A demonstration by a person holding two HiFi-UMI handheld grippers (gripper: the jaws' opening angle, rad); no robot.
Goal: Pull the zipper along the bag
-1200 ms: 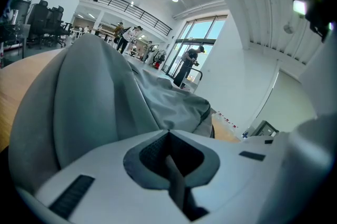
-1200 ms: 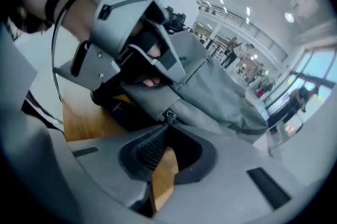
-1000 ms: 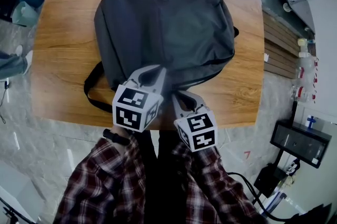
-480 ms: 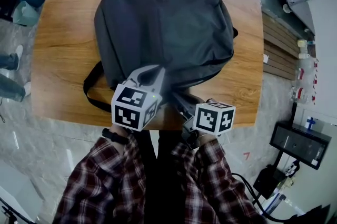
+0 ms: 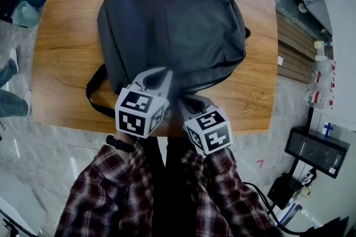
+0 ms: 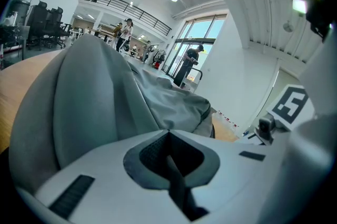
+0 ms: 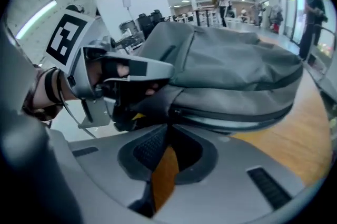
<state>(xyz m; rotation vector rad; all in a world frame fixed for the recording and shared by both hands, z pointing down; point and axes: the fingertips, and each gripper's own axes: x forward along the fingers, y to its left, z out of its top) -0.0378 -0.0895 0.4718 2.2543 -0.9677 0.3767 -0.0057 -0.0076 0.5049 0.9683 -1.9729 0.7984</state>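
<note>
Since the frame half a second earlier, the right gripper [image 5: 187, 101] is found shifted back toward the left gripper [image 5: 160, 75], its marker cube turned to face upward again, and the dark grey fabric backpack [image 5: 172, 30] is displaced slightly to the left on the light brown wooden tabletop [image 5: 67, 35].

The backpack is laid flat near the middle of the tabletop, its lower edge toward the person. A black strap loop [image 5: 93, 91] is extended from its lower left corner onto the wood.

Both grippers are positioned side by side at the near edge of the backpack. The fingers of the left gripper are closed, and a dark strip of the backpack's material is clamped between them. In the right gripper view the left gripper is seen pinching the corner of the backpack.

The fingers of the right gripper are brought together at the tips, directly against the backpack's edge where the dark zipper line [image 7: 237, 114] begins. Bare wood is visible through the gap behind the tips. Whether the zipper pull itself is caught between them cannot be determined.

Red plaid sleeves [image 5: 111, 197] are seen behind both grippers.
</note>
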